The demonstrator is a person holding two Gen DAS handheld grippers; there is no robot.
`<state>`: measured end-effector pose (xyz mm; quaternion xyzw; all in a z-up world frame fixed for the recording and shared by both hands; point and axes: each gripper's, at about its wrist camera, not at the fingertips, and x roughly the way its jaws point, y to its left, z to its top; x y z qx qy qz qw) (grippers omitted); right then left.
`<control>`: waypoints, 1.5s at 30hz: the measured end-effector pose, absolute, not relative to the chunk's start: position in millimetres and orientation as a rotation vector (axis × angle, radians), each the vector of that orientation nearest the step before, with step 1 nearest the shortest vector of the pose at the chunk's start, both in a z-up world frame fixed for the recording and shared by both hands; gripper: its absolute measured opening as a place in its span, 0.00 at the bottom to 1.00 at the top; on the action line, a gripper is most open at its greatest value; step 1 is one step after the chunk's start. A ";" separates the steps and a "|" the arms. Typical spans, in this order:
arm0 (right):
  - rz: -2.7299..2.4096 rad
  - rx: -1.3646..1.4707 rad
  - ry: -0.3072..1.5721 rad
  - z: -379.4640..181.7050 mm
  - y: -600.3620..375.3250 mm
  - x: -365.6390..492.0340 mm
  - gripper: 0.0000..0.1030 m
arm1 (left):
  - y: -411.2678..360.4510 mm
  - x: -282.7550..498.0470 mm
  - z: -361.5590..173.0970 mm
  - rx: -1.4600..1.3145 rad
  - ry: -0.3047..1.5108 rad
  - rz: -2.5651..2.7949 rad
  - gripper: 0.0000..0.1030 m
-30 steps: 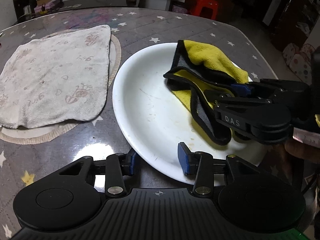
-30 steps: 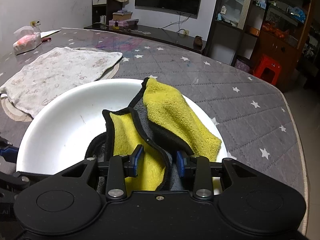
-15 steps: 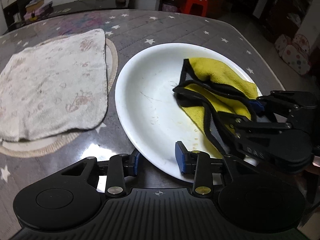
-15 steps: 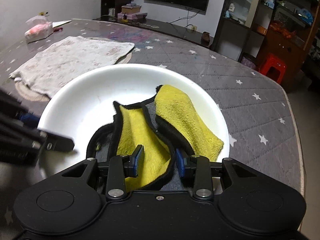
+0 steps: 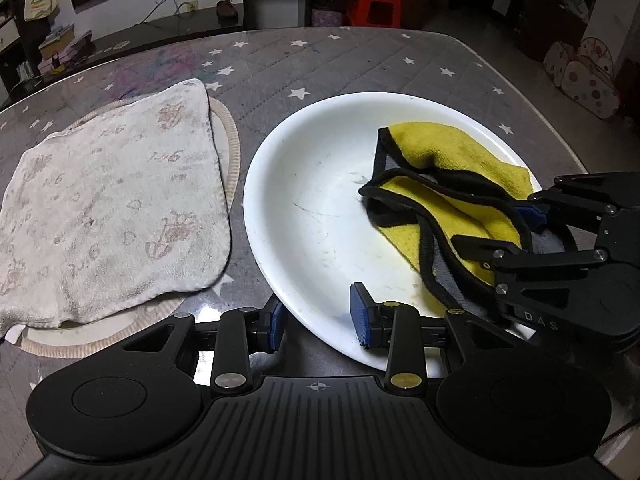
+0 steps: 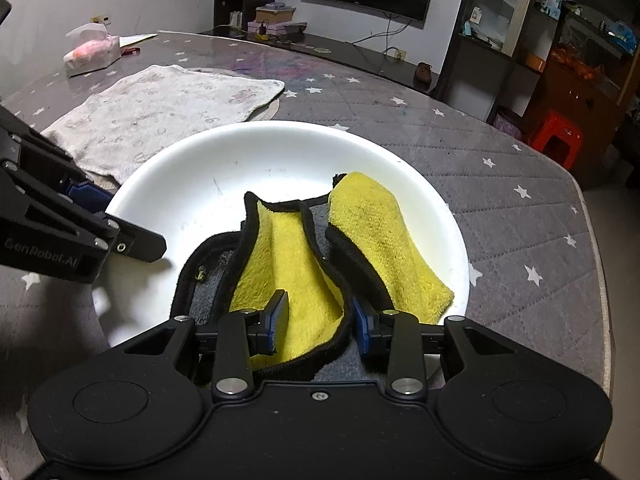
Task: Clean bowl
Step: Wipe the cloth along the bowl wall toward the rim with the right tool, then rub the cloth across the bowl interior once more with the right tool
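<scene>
Yellow cloth (image 6: 304, 276) drawn toward the lower right of the white bowl (image 5: 320, 216).
Since a second ago the cloth has slid from mid-bowl to the near rim, baring faint streaks (wiping unfinished, by appearance). Right gripper (image 6: 320, 320) has its jaws clamped on the cloth; left gripper (image 5: 318, 318) has its jaws straddling the bowl's rim, contact unclear. Bowl sits on the starred surface (image 5: 360, 60) beside a pale towel (image 5: 112, 200).

Black gripper (image 5: 318, 316), blue ribbed pads (image 5: 360, 314)
</scene>
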<state>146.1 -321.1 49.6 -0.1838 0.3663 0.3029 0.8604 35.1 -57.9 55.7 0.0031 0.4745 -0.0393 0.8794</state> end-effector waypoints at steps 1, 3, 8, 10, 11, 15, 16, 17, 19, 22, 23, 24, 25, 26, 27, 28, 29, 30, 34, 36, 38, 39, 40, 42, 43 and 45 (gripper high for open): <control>0.636 -0.381 0.768 49.4 -320.9 147.5 0.35 | -58.4 34.7 55.6 0.006 0.988 -0.080 0.35; 0.635 -0.373 0.764 48.9 -320.6 149.5 0.35 | -59.8 34.4 55.3 0.007 0.988 -0.075 0.36; 0.631 -0.353 0.754 47.3 -319.6 153.3 0.35 | -60.0 37.6 53.3 0.013 0.989 -0.073 0.38; 0.630 -0.344 0.746 46.5 -318.8 155.3 0.35 | -60.2 37.5 53.6 0.016 0.989 -0.073 0.38; 0.629 -0.339 0.747 46.6 -318.3 156.6 0.35 | -60.3 37.6 53.6 0.018 0.989 -0.073 0.38; 0.624 -0.330 0.746 47.3 -314.3 161.4 0.35 | -58.8 38.9 53.7 0.023 0.991 -0.083 0.37; 0.623 -0.328 0.745 47.4 -313.6 162.3 0.35 | -58.0 40.0 54.1 0.025 0.990 -0.081 0.37; 0.621 -0.326 0.744 47.4 -312.2 163.5 0.36 | -57.8 40.8 54.2 0.030 0.990 -0.082 0.36; 0.619 -0.323 0.742 47.3 -309.2 165.6 0.36 | -56.8 42.5 54.5 0.038 0.989 -0.085 0.36; 0.616 -0.319 0.738 47.2 -306.5 167.4 0.36 | -54.7 45.3 55.2 0.047 0.987 -0.085 0.34; 0.615 -0.318 0.737 47.1 -305.9 167.7 0.36 | -54.0 46.9 55.3 0.051 0.987 -0.084 0.34; 0.613 -0.315 0.735 47.0 -305.0 168.3 0.36 | -53.4 48.4 55.4 0.055 0.987 -0.082 0.34; 0.611 -0.312 0.734 46.9 -304.1 168.8 0.36 | -53.3 49.2 55.4 0.056 0.988 -0.082 0.34; 0.611 -0.311 0.731 46.7 -302.7 169.5 0.36 | -53.3 49.9 55.3 0.057 0.989 -0.082 0.34; 0.611 -0.312 0.729 46.6 -300.7 170.2 0.36 | -53.1 49.9 55.3 0.057 0.988 -0.084 0.34; 0.611 -0.313 0.726 46.5 -298.7 171.0 0.36 | -52.9 49.9 55.2 0.058 0.987 -0.085 0.35; 0.611 -0.315 0.724 46.3 -297.2 171.4 0.36 | -52.5 49.3 55.0 0.062 0.985 -0.090 0.38; 0.612 -0.318 0.721 46.1 -296.3 171.3 0.36 | -52.2 48.6 54.8 0.061 0.984 -0.091 0.40; 0.622 -0.322 0.705 45.5 -296.6 169.7 0.36 | -50.3 46.4 54.1 0.054 0.981 -0.092 0.45; 0.630 -0.312 0.701 45.1 -299.4 169.9 0.36 | -48.4 46.3 53.3 0.036 0.985 -0.097 0.46; 0.631 -0.304 0.699 45.2 -300.4 169.9 0.36 | -47.0 45.0 52.3 0.026 0.984 -0.100 0.52; 0.631 -0.303 0.695 45.0 -301.0 169.1 0.36 | -46.2 44.4 51.7 0.022 0.986 -0.102 0.54; 0.631 -0.305 0.691 45.0 -301.2 168.3 0.36 | -45.9 43.9 51.3 0.019 0.987 -0.101 0.59; 0.632 -0.307 0.688 45.4 -301.5 167.6 0.36 | -44.1 42.0 50.3 0.010 0.987 -0.102 0.63; 0.633 -0.309 0.686 45.7 -301.7 167.2 0.36 | -43.6 41.4 50.2 0.009 0.987 -0.103 0.66; 0.637 -0.305 0.680 45.7 -303.4 166.9 0.36 | -43.1 39.9 50.2 0.008 0.986 -0.102 0.70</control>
